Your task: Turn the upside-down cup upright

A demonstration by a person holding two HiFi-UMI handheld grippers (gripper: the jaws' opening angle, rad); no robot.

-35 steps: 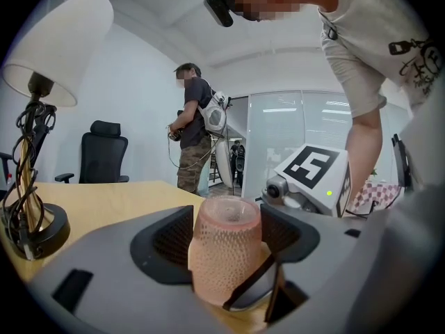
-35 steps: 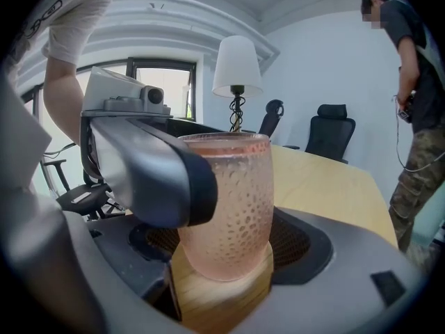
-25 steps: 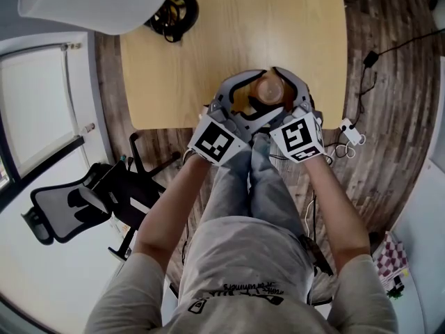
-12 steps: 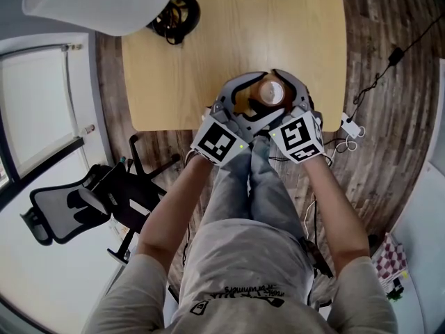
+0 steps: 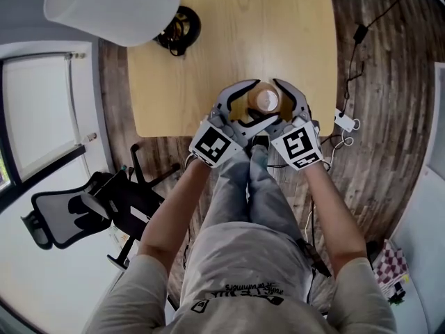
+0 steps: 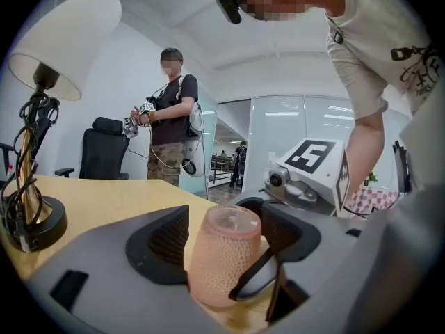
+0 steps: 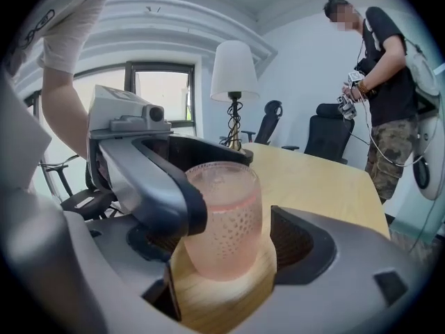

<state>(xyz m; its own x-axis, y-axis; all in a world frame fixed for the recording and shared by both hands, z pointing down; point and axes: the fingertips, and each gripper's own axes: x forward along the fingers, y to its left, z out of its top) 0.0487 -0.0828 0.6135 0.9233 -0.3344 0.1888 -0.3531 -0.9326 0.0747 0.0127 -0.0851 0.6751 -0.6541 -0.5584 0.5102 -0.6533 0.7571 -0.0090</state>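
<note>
Head view: a wooden table (image 5: pixel 208 61) seen from above, with the person's 2 forearms reaching to its near edge.
Cup: pink, dimpled cup (image 5: pixel 264 100) standing on the table close to the near edge, a little right of that edge's middle. Its flat closed end faces up and its mouth is down on the wood, so it is not yet turned.
Left gripper (image 6: pixel 226 236): jaws apart with the cup between them. 1 pad sits just beside the cup's side; whether it touches cannot be told. The other pad shows behind the cup's far side.
Right gripper (image 7: pixel 224 239): jaws apart with the same cup between them. The right-hand pad stands clear of the cup, with bare wood showing in the gap. The left-hand pad is partly hidden behind a jaw of the left gripper.
Crossing: the 2 grippers come in from opposite sides, and their jaws cross in front of the cup and ring it.
Lamp (image 5: pixel 115 5): white shade and black base, at the table's left edge, well apart from the cup.
Office chair (image 5: pixel 76 211): black, on the floor to the left of the person.
Bystander (image 7: pixel 379 68): stands beyond the table's far end in a dark shirt, holding a device in both hands.
</note>
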